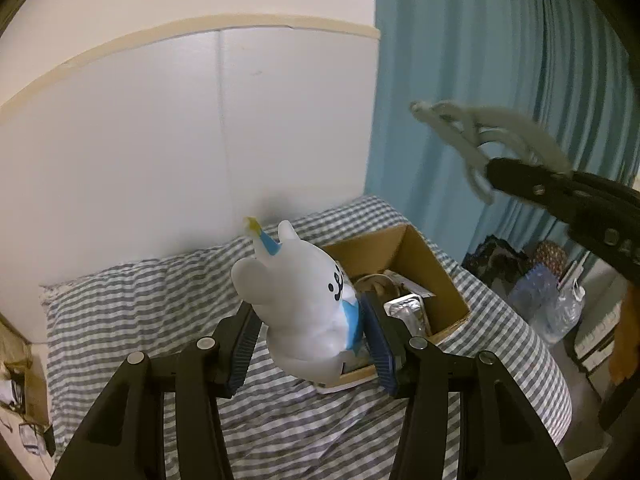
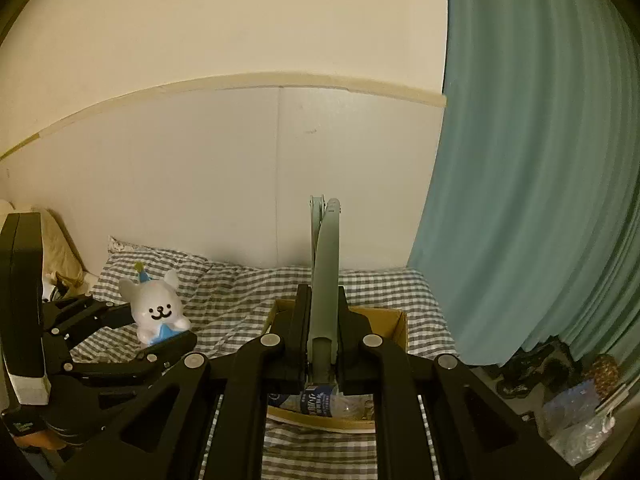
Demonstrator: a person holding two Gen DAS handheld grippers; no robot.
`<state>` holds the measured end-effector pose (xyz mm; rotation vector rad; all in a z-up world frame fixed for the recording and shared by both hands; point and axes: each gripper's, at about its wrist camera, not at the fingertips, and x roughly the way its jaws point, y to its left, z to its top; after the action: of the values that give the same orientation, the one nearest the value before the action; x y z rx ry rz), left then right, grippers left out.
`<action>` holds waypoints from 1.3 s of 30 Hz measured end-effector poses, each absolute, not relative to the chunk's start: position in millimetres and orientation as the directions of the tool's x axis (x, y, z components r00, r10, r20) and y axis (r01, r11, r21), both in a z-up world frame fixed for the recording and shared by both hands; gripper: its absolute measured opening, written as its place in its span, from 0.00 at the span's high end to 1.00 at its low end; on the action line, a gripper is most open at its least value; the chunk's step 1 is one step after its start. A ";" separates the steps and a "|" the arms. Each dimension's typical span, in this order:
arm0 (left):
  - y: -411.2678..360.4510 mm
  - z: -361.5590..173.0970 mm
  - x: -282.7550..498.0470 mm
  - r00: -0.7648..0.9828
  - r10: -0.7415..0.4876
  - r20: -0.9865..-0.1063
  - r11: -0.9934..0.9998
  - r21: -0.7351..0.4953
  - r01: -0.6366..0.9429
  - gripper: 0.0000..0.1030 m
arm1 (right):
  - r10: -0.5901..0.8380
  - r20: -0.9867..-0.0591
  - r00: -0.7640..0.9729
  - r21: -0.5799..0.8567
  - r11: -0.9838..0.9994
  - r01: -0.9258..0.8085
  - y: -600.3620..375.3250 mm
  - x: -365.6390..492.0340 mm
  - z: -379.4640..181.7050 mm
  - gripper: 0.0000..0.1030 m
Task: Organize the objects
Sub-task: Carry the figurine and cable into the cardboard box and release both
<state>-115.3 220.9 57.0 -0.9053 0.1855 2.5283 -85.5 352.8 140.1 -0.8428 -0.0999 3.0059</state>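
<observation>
Toy (image 1: 304, 300) btwn left fingers (image 1: 244, 344); clip (image 2: 325, 280) btwn right fingers (image 2: 300, 340).

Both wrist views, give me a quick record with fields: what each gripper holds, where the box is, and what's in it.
left gripper: shut on white bear figure, held above the bed
right gripper: shut on grey-green clip, held upright
cardboard box: open, on checked bedsheet
box contents: foil packet, plastic bottle, other items unclear
backdrop: teal curtain at right
</observation>
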 end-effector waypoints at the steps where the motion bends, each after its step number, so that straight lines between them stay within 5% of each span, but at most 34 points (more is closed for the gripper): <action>1: 227.0 53.1 -118.5 -0.681 0.364 -0.636 -0.889 -0.018 -0.458 0.50 | 0.025 -0.532 -0.847 -0.051 -0.999 0.003 357.5 -90.5 135.4 0.91; 20: 319.3 -45.0 -173.8 -0.544 0.380 -0.748 -0.838 -0.030 -0.544 0.50 | 0.011 -0.768 -0.640 0.020 -0.999 -0.040 429.0 -179.3 1.4 0.91; 35: 340.6 -50.2 -187.7 -0.532 0.378 -0.758 -0.822 -0.011 -0.569 0.43 | -0.035 -0.759 -0.650 0.128 -0.987 -0.097 461.4 -174.6 -11.3 0.91; 39: 332.3 -30.0 -181.4 -0.572 0.369 -0.732 -0.838 0.005 -0.546 0.29 | -0.022 -0.724 -0.689 0.130 -0.986 -0.105 461.7 -165.7 6.8 0.66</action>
<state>-181.4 332.3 -30.0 -1.0354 0.3143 2.3805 -165.7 461.7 6.8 -1.2186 0.2503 2.8356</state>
